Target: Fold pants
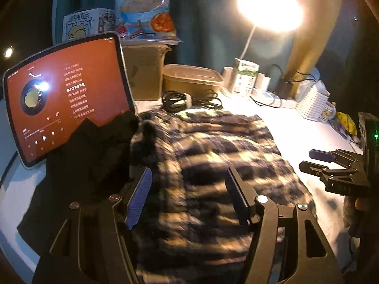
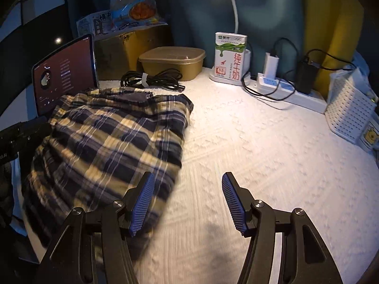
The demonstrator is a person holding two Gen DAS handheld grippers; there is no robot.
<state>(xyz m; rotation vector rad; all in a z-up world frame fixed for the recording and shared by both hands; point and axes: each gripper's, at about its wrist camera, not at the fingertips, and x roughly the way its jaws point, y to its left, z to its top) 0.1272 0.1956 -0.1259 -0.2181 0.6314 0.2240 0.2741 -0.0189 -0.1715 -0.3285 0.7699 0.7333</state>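
Note:
The plaid pants [image 1: 213, 165] lie in a folded heap on the white textured surface [image 2: 260, 142]; they also show in the right wrist view [image 2: 113, 137] at the left. My left gripper [image 1: 189, 196] is open, hovering just over the near part of the pants, holding nothing. My right gripper [image 2: 187, 201] is open and empty, at the right edge of the pants, its left finger over the cloth. The right gripper also shows at the right edge of the left wrist view [image 1: 331, 163].
A lit tablet [image 1: 66, 94] leans at the left, with dark cloth [image 1: 94, 156] in front. Behind the pants: coiled black cable [image 2: 151, 80], brown food container [image 2: 173, 61], milk carton [image 2: 229, 56], power strip [image 2: 284, 90], white basket [image 2: 348, 113]. A lamp [image 1: 270, 7] glares.

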